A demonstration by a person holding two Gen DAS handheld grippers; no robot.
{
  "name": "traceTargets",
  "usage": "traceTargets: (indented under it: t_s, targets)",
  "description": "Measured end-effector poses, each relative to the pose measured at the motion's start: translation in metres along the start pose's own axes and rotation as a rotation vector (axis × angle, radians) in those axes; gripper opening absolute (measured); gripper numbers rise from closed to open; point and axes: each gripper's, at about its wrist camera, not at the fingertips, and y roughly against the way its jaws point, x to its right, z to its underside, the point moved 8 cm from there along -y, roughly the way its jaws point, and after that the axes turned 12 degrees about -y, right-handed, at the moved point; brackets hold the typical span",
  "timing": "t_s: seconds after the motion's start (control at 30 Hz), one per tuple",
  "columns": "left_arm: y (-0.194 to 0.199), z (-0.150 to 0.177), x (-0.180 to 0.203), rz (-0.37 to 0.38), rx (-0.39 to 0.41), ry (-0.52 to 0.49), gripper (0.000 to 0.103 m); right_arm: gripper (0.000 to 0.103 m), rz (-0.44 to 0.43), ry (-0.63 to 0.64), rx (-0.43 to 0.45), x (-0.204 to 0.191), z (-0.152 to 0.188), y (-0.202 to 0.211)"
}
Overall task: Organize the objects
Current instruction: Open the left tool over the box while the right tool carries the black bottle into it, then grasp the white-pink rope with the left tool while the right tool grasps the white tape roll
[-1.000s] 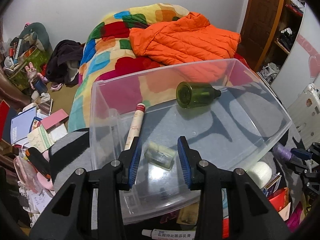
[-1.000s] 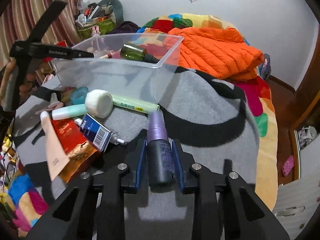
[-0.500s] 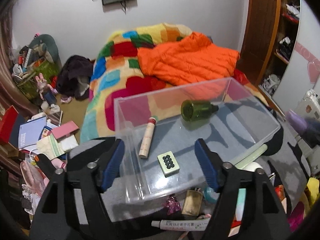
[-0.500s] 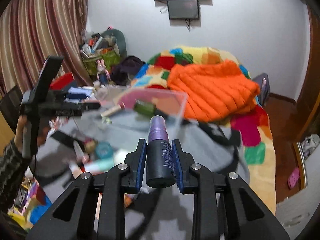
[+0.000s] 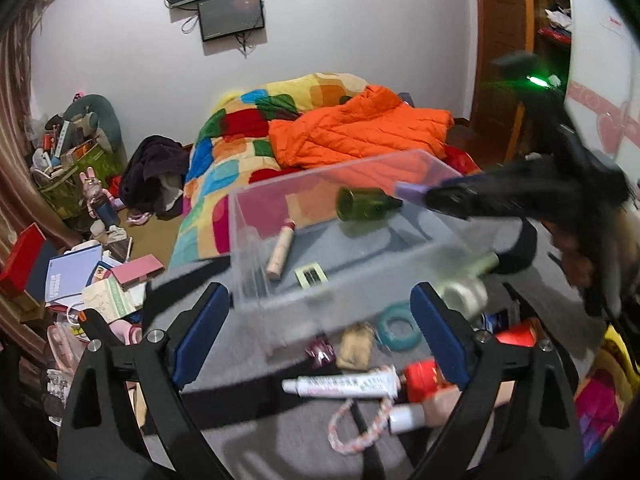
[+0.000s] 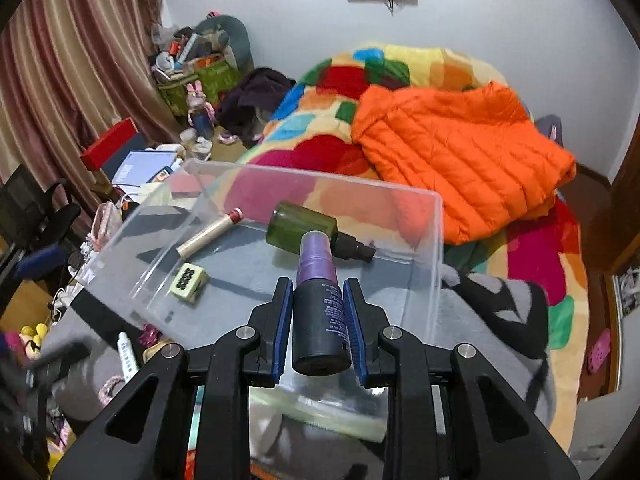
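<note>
A clear plastic bin (image 6: pixel 434 248) (image 5: pixel 240 240) stands on a grey blanket. Inside lie a green bottle (image 6: pixel 300 226) (image 5: pixel 360 203), a beige tube (image 6: pixel 208 236) (image 5: pixel 280 250) and a mahjong tile (image 6: pixel 188 280) (image 5: pixel 310 274). My right gripper (image 6: pixel 319 312) is shut on a purple spray bottle (image 6: pixel 318 300) and holds it over the bin; its purple cap shows in the left wrist view (image 5: pixel 410 191). My left gripper (image 5: pixel 320 336) is open and empty, in front of the bin's near wall.
Loose items lie on the blanket in front of the bin: a white tube (image 5: pixel 340 385), a teal ring (image 5: pixel 396 322), a white round jar (image 5: pixel 464 294), a red cap (image 5: pixel 422 376). An orange jacket (image 6: pixel 460 148) lies on the bed behind. Clutter covers the floor at left (image 5: pixel 80 272).
My right gripper lifted the purple spray bottle off the blanket and carried it over the bin. My left gripper let go of the mahjong tile in the bin, opened wide and drew back.
</note>
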Motion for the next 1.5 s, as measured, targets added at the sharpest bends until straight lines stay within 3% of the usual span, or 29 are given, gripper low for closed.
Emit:
traceTargets:
  t_s: [0.4, 0.7, 0.93, 1.17, 1.43, 1.5]
  targets:
    - [0.009, 0.055, 0.015, -0.005, -0.044, 0.003, 0.093, 0.024, 0.069, 0.047, -0.015, -0.006, 0.007, -0.008]
    - [0.027, 0.082, 0.018, 0.033, -0.027, 0.008, 0.087, 0.037, 0.005, 0.063, 0.049, -0.02, 0.023, 0.04]
    - [0.015, 0.097, 0.027, -0.015, -0.074, -0.072, 0.062, 0.042, -0.006, 0.081, 0.048, -0.027, 0.057, 0.059]
    - [0.006, 0.098, 0.029, -0.073, -0.06, -0.126, 0.06, 0.044, -0.008, 0.061, -0.026, -0.028, 0.089, 0.041]
    - [0.002, 0.088, 0.03, -0.012, -0.008, -0.101, 0.017, 0.044, -0.024, 0.009, -0.066, -0.024, 0.098, 0.02]
    - [0.001, 0.088, 0.029, 0.015, -0.004, -0.073, 0.009, 0.037, -0.028, -0.001, -0.064, -0.024, 0.098, 0.018]
